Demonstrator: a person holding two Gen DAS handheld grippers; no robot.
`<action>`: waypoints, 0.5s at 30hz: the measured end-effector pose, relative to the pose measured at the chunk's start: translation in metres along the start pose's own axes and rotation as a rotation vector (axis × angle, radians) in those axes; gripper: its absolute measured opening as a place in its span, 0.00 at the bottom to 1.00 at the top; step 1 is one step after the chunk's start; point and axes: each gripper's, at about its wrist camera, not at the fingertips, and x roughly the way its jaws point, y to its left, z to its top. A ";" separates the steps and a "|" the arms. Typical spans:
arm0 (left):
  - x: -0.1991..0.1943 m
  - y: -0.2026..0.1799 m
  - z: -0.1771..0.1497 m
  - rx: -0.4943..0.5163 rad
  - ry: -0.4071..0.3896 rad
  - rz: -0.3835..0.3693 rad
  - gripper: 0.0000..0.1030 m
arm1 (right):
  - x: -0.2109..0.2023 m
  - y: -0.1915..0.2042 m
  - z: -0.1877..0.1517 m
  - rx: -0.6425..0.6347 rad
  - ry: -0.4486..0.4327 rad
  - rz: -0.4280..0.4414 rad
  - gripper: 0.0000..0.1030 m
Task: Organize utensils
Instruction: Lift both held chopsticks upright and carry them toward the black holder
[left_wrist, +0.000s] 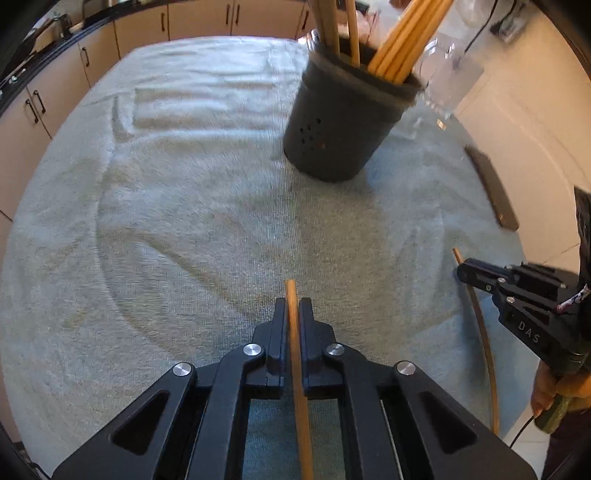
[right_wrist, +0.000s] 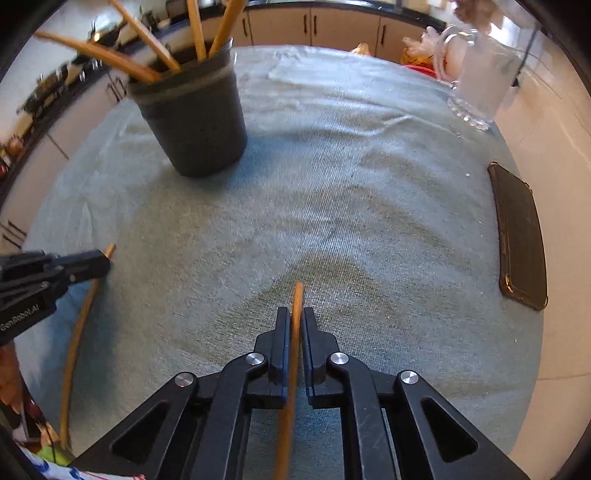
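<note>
Chopsticks (left_wrist: 402, 48) stand in the dark holder (left_wrist: 340, 125); each tool (left_wrist: 291, 314) (right_wrist: 293, 321) clenches one chopstick.

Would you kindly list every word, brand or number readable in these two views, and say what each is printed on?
"DAS": on the body of the right gripper, seen from the left wrist view.
"GenRobot.AI": on the body of the left gripper, seen from the right wrist view.
The dark holder and the phone show no readable text.

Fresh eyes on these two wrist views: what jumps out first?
Each gripper is clamped on a single wooden chopstick: the left gripper and the right gripper, both low over the pale green towel. Ahead stands a dark cylindrical holder bristling with chopsticks. A black phone lies at the towel's right edge.
</note>
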 end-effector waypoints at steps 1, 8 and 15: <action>-0.008 0.001 -0.001 -0.004 -0.024 0.002 0.05 | -0.008 -0.002 -0.003 0.003 -0.024 0.004 0.05; -0.069 -0.001 -0.012 -0.007 -0.180 -0.019 0.05 | -0.078 0.005 -0.016 0.005 -0.255 0.006 0.05; -0.121 -0.019 -0.022 0.023 -0.323 -0.032 0.05 | -0.119 0.020 -0.032 -0.007 -0.371 0.022 0.06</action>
